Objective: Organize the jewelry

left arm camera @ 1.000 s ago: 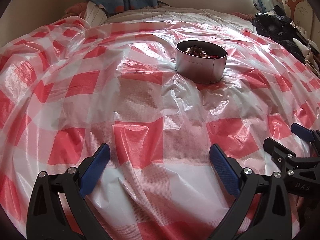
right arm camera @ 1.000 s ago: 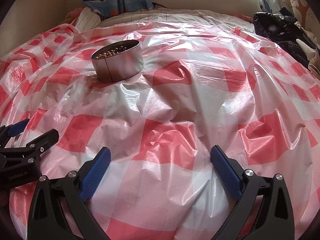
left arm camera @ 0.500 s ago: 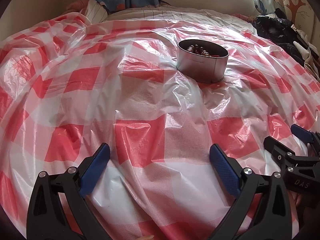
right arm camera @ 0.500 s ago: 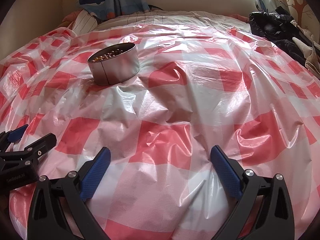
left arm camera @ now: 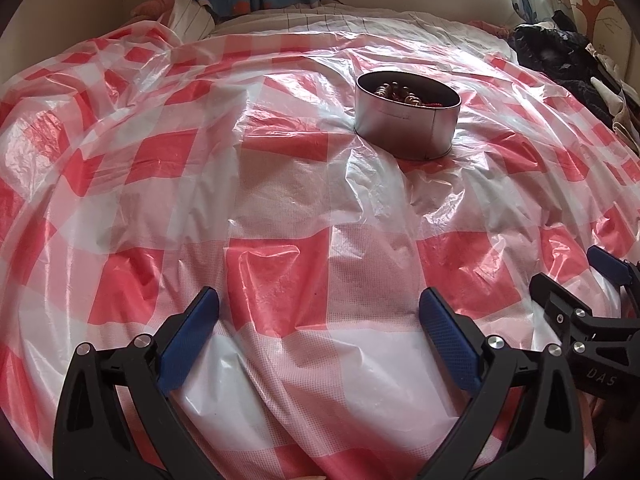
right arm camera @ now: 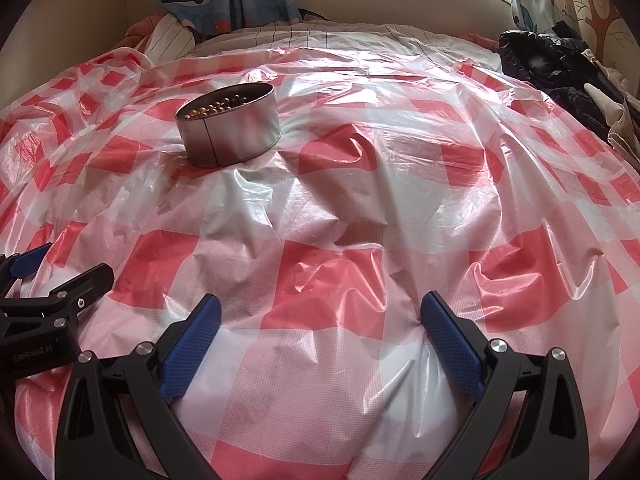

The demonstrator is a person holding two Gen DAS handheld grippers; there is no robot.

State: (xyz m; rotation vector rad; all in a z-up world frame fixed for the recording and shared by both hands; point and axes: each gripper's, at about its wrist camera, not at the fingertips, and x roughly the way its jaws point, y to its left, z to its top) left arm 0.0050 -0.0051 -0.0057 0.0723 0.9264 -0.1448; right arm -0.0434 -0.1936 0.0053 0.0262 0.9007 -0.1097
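1. Down at the near edge of the bed, the left gripper (left arm camera: 319, 312) sits low over the red-and-white checked plastic sheet (left arm camera: 280, 184), blue pads spread wide with nothing between them.
2. Just beside it, the right gripper (right arm camera: 321, 316) matches the pose: level, pointing forward, jaws wide apart and empty. Each one shows at the edge of the other's view, so they ride close together.
3. Under them, that sheet looks thin, slick and crinkly over soft bedding; anything set on it may slide or tip.
4. Further out sits the round metal tin (right arm camera: 229, 125), well apart from both grippers, ahead-right of the left one and ahead-left of the right.
5. Inside it lies the jewelry (left arm camera: 400, 93), a tangle of beads and rings. I'd judge it light, loose and snag-prone, best pinched by a single strand or loop.
6. The tin wall looks stiff, thin and smooth; a grip across the rim should steady it.
7. Farthest back, dark clothes (right arm camera: 556, 68) are heaped at the right.
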